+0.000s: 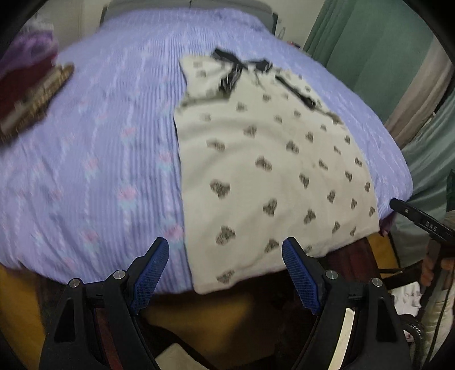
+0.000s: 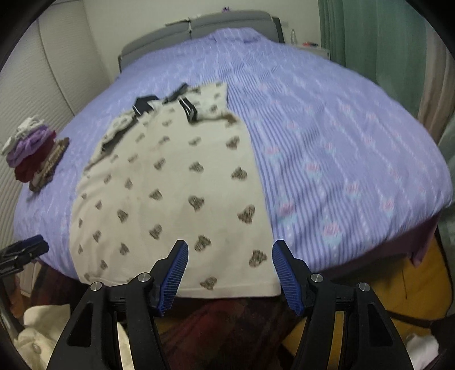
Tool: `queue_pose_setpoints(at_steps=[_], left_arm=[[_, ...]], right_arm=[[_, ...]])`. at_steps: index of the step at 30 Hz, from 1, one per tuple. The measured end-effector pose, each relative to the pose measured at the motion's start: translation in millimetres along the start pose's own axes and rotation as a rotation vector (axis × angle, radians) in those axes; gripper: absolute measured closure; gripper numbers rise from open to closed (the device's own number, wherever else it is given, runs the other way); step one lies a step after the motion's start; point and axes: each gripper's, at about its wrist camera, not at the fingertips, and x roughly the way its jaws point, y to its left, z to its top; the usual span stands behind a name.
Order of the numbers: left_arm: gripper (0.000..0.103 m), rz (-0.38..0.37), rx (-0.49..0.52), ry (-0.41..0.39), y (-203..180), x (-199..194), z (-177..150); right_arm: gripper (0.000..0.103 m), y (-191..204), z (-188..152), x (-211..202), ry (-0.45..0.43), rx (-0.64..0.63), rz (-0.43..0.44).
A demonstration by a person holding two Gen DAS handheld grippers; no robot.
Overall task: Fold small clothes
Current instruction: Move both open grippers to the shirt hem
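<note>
A cream garment with brown heart prints and a dark ribbon bow [image 1: 264, 170] lies flat on the purple bedspread [image 1: 99, 148], its sleeves folded inward, its hem at the near bed edge. It also shows in the right wrist view [image 2: 170, 199]. My left gripper [image 1: 226, 250] is open and empty, hovering just off the hem's left corner. My right gripper [image 2: 230, 253] is open and empty, just off the hem's right corner. The right gripper also shows at the right edge of the left wrist view [image 1: 421, 222].
A stack of folded clothes [image 2: 34, 153] in white, purple, dark red and brown sits at the bed's left edge. A grey headboard [image 2: 199, 25] stands at the far end, green curtains [image 2: 369, 37] to the right. White cloth [image 2: 42, 327] lies below the bed edge.
</note>
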Motion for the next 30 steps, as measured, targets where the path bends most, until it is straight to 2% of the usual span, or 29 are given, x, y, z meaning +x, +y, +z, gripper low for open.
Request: queue_pose_setpoints(at_steps=[2, 4, 7, 10, 15, 17, 21, 25, 27, 29, 30], left_arm=[[0.022, -0.018, -0.022, 0.038, 3.3, 10.7, -4.2], [0.024, -0.003, -0.026, 0.066, 6.1, 22.2, -9.2], [0.031, 0.001, -0.039, 0.104, 10.2, 36.3, -15.3], [0.032, 0.003, -0.048, 0.137, 14.0, 46.5, -20.2], [0.034, 0.024, -0.047, 0.154, 20.9, 60.4, -23.9], [0.039, 0.034, -0.049, 0.156, 24.8, 66.4, -24.3], [0.043, -0.002, -0.076, 0.168, 32.1, 76.2, -25.8], [0.043, -0.022, -0.053, 0.186, 27.1, 85.6, -27.9], [0.049, -0.038, -0.044, 0.205, 25.4, 90.4, -30.2], [0.064, -0.053, -0.036, 0.216, 22.8, 93.6, -31.3], [0.069, -0.059, -0.034, 0.219, 21.5, 94.1, -31.5]], right_arm=[[0.041, -3.6, -2.2, 8.6, 0.021, 0.017, -0.004], [0.041, -7.9, -3.5, 17.5, 0.039, 0.03, -0.007], [0.041, -12.7, -7.2, 31.9, 0.068, 0.057, -0.03], [0.041, -16.4, -14.4, 47.0, 0.12, 0.078, -0.041], [0.041, -21.2, -23.6, 61.4, 0.162, 0.088, -0.062], [0.041, -20.1, -25.8, 65.2, 0.166, 0.069, -0.08], [0.041, -16.7, -28.3, 75.8, 0.18, 0.049, -0.096], [0.041, -17.9, -29.4, 80.1, 0.18, 0.034, -0.093], [0.041, -21.9, -30.6, 80.9, 0.176, 0.039, -0.078], [0.041, -25.9, -31.5, 82.2, 0.177, 0.048, -0.068], [0.043, -28.2, -32.0, 81.9, 0.175, 0.055, -0.06]])
